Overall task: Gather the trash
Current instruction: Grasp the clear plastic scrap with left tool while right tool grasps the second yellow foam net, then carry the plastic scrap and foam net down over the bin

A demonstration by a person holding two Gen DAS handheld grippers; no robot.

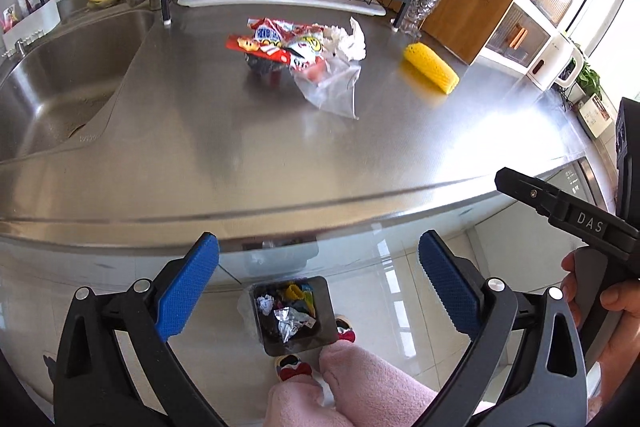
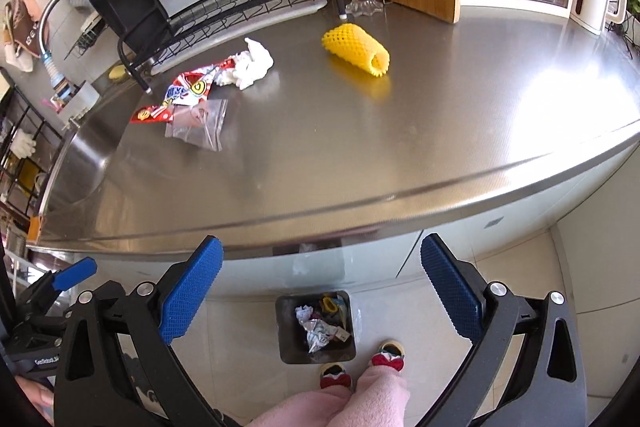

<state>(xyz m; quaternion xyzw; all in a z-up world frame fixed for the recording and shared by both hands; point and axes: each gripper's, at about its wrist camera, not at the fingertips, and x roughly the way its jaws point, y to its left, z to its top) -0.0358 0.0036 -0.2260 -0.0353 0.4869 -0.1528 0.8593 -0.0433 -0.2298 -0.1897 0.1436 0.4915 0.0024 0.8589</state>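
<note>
Blue-padded left gripper point(image 1: 319, 281) spread wide, nothing between the pads, held off the front edge of the steel counter point(image 1: 248, 151). Right gripper point(image 2: 321, 283) likewise wide apart and empty, above the floor. Directly below: black bin point(image 2: 316, 327) on the tiles, crumpled scraps inside. On the counter, well back: red-and-white snack wrappers point(image 1: 280, 43), white tissue point(image 2: 254, 65) touching them, clear plastic bag point(image 1: 334, 87) partly under the wrappers. Yellow foam net sleeve point(image 2: 358, 51) apart to the right. Sink point(image 1: 60, 79) at left.
</note>
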